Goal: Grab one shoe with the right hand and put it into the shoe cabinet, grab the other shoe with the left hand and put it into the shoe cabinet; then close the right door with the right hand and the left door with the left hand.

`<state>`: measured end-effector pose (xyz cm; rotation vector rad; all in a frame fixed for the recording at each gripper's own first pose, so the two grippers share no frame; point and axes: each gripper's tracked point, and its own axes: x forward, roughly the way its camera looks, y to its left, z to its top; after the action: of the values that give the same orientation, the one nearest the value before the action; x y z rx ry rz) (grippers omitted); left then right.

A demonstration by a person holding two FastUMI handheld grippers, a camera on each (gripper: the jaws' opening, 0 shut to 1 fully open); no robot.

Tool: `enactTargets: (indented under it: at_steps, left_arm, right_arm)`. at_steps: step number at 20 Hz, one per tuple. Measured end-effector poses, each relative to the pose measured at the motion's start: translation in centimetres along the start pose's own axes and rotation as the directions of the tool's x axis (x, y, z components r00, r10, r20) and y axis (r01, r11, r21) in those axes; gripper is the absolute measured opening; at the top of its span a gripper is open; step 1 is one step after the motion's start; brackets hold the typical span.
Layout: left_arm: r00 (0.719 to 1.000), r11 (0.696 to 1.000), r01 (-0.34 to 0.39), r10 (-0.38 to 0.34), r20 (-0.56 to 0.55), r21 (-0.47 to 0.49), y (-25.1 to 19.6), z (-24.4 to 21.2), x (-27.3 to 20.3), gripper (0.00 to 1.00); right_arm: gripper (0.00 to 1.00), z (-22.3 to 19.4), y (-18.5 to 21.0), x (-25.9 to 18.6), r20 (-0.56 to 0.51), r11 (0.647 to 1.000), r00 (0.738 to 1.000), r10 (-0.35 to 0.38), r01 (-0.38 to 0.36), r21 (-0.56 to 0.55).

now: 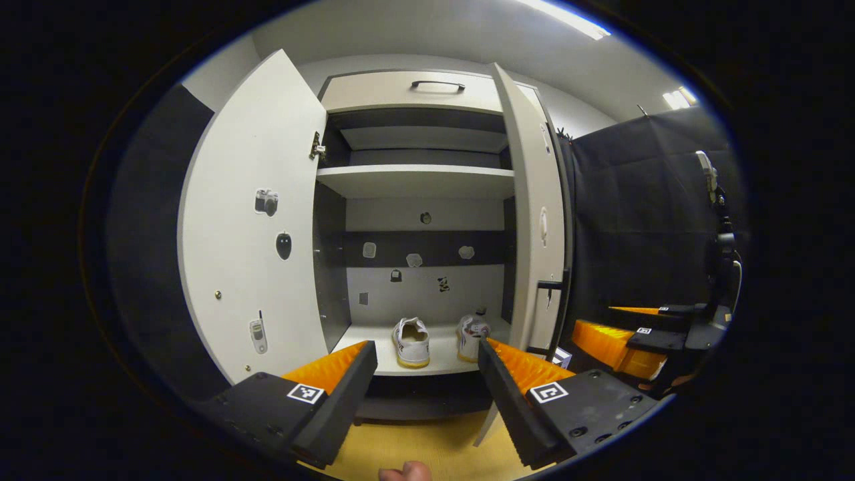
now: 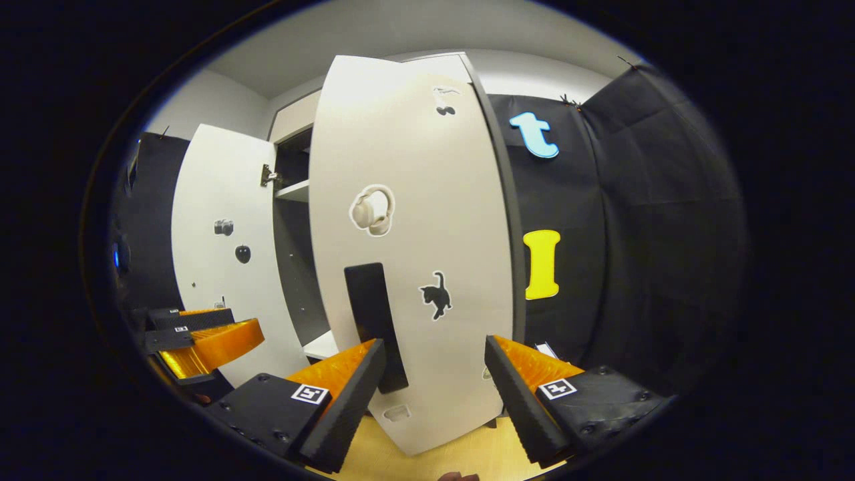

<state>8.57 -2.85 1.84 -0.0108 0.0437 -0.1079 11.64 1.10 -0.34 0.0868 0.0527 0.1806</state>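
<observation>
Spread wide and empty, the right gripper point(image 2: 434, 381) faces the right door point(image 2: 407, 254) at frame centre, apparently lined up to push it shut. Equally agape and empty, the left gripper point(image 1: 427, 384) looks in at both white shoes point(image 1: 412, 341) point(image 1: 472, 336) on the shoe cabinet's bottom shelf point(image 1: 437, 365), lower centre.

a recording booth: black cloth wall point(image 2: 634, 234), shoe cabinet point(image 1: 414, 180).

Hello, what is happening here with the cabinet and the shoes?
A person holds a gripper in each hand before an open shoe cabinet. Both white shoes stand on its bottom shelf. The right gripper, open, faces the right door. The left gripper is open too. Both doors are open.
</observation>
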Motion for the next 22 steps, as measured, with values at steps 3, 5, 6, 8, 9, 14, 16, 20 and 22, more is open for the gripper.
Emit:
enactTargets:
  at_steps: [3, 5, 6, 8, 9, 14, 16, 20, 22]
  left_arm:
    - [1.0, 0.999, -0.028, 0.028, 0.014, -0.022, 2.0, 0.1, -2.0, 0.95]
    - [0.998, 0.998, -0.055, 0.055, 0.014, -0.028, 3.9, 0.1, -3.2, 0.95]
    - [0.997, 0.997, -0.075, 0.075, 0.012, -0.023, 5.0, 0.1, -3.8, 0.95]
    - [0.994, 0.994, -0.107, 0.107, 0.004, -0.025, 7.1, -0.1, -4.9, 0.96]
    - [0.993, 0.992, -0.121, 0.121, 0.0, -0.031, 8.1, -0.2, -5.4, 0.95]
    - [0.974, 0.973, -0.226, 0.227, 0.009, -0.035, 14.6, 0.4, -7.8, 0.95]
    - [0.964, 0.964, -0.263, 0.264, 0.025, -0.044, 17.1, 1.1, -8.7, 0.95]
    - [0.934, 0.935, -0.354, 0.354, 0.052, -0.025, 22.7, 2.3, -9.7, 0.96]
    - [0.924, 0.925, -0.378, 0.379, 0.056, -0.017, 24.8, 2.2, -9.4, 0.95]
  right_arm:
    - [0.98, 0.4, 1.7, -2.0, 0.039, 1.0, 0.999, 0.025, -0.025, 0.007]
    - [1.0, 1.0, 1.9, -3.5, 0.059, 0.999, 0.998, 0.033, -0.033, 0.013]
    - [0.98, 1.1, 2.0, -4.2, 0.067, 0.999, 0.997, 0.036, -0.037, 0.011]
    - [0.98, 1.6, 2.1, -5.3, 0.077, 0.999, 0.996, 0.038, -0.038, 0.007]
    - [0.98, 1.9, 2.0, -5.7, 0.082, 0.999, 0.996, 0.035, -0.036, 0.009]
    - [0.97, 2.8, 0.9, -7.2, 0.109, 1.0, 0.994, -0.005, 0.006, -0.006]
    - [0.97, 2.3, 0.7, -7.5, 0.101, 1.0, 0.995, -0.02, 0.021, -0.007]
    - [0.98, 1.4, 0.6, -7.8, 0.078, 0.999, 0.996, -0.042, 0.041, 0.017]
    - [0.98, 1.2, 0.7, -8.0, 0.073, 0.998, 0.996, -0.053, 0.051, 0.021]
